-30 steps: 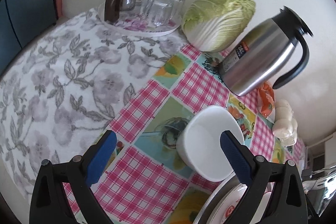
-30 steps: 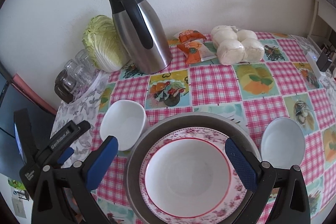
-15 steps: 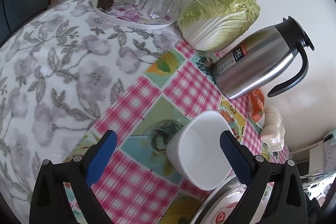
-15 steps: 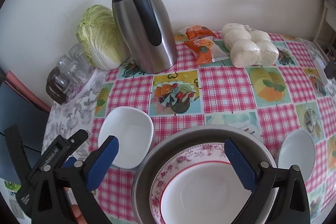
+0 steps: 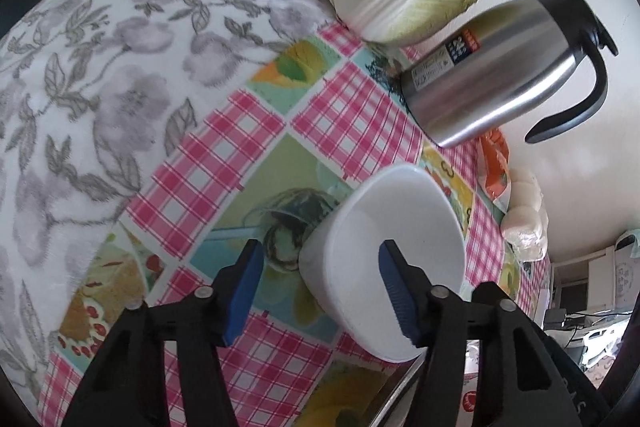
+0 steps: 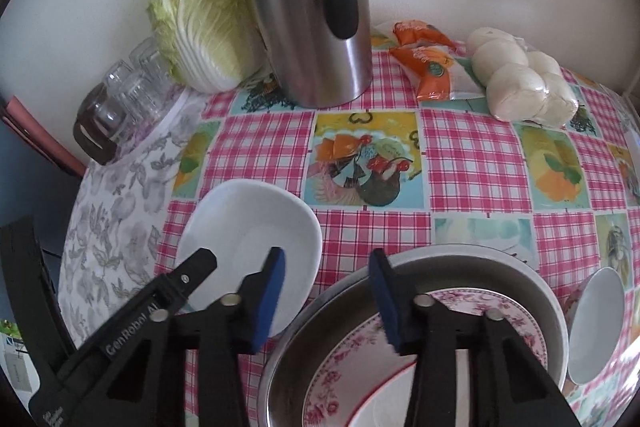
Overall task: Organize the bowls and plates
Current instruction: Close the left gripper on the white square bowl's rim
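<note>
Jaws narrowing on both: left gripper (image 5: 320, 275) straddling white bowl (image 5: 392, 255) rim, lower centre, not yet pinching; right gripper (image 6: 328, 291) straddling steel basin (image 6: 472, 267) rim, untouched; 2 pickups imminent.

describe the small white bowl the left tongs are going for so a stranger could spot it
Find the tall steel thermos jug by the wall. In front of it, on the pink checked tablecloth, a small white bowl sits just left of the big metal basin. It is plain and squarish; the other white bowl is at the right edge.
</note>
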